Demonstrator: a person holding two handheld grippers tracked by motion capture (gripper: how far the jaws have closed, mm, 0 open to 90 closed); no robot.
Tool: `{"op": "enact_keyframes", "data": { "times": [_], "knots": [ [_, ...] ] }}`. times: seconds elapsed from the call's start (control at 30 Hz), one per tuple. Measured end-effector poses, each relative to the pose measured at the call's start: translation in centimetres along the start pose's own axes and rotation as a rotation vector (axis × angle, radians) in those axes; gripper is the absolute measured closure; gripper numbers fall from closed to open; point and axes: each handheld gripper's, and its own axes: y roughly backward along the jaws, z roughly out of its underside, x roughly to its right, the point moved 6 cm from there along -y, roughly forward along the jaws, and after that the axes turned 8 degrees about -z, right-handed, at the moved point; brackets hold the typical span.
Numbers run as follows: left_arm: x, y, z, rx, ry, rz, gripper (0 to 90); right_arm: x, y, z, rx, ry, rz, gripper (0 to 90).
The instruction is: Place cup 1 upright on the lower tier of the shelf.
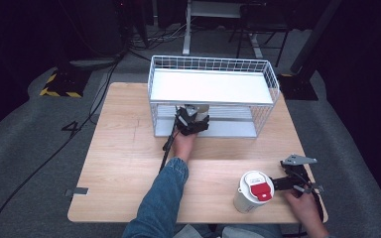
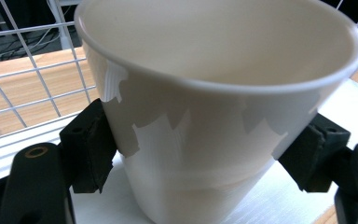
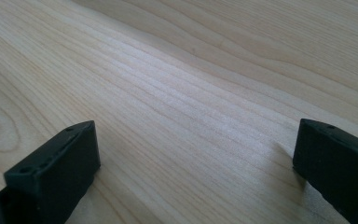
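A white paper cup stands upright between the black pads of my left gripper, which is shut on its sides. In the high view that left gripper reaches into the front of a white wire rack, with the cup under the rack's upper shelf and over the white lower shelf. My right gripper rests near the table's front right corner, beside a white canister with a red lid. Its jaws stand open over bare wood, holding nothing.
The wire rack takes up the back middle of the wooden table. Its mesh walls close in beside the cup. A black cable trails from the left gripper along the sleeve.
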Motion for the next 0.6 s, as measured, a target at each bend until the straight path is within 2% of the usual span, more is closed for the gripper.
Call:
{"op": "enact_keyframes", "data": {
  "times": [0.03, 0.1, 0.13, 0.17, 0.27, 0.4, 0.43, 0.53, 0.6],
  "knots": [
    [0.03, 0.00, -0.03, 0.010, 0.029, -0.022, 22.0, 0.00, 0.00, 0.00, 0.000, 0.000, 0.000, 0.7],
    [-0.07, -0.03, 0.00, 0.006, 0.022, -0.023, 22.0, 0.00, 0.00, 0.00, 0.000, 0.000, 0.000, 0.7],
    [0.15, -0.12, -0.08, 0.019, 0.041, -0.011, 22.0, 0.00, 0.00, 0.00, 0.000, 0.000, 0.000, 0.7],
    [-0.01, -0.05, 0.04, 0.002, 0.013, -0.012, 22.0, 0.00, 0.00, 0.00, 0.000, 0.000, 0.000, 0.7],
    [-0.03, -0.04, 0.08, 0.001, -0.003, -0.006, 22.0, 0.00, 0.00, 0.00, 0.000, 0.000, 0.000, 0.7],
    [0.11, -0.05, 0.01, 0.010, 0.014, 0.001, 21.9, 0.00, 0.00, 0.00, 0.000, 0.000, 0.000, 0.7],
    [-0.06, 0.03, 0.09, -0.006, -0.006, -0.003, 21.8, 0.00, 0.00, 0.00, 0.000, 0.000, 0.000, 0.7],
    [0.06, -0.01, 0.04, -0.001, 0.009, 0.002, 21.5, 0.00, 0.00, 0.00, 0.000, 0.000, 0.000, 0.7],
    [-0.06, -0.03, 0.15, -0.013, 0.001, -0.002, 19.8, 0.00, 0.00, 0.00, 0.000, 0.000, 0.000, 0.7]
  ]
}}
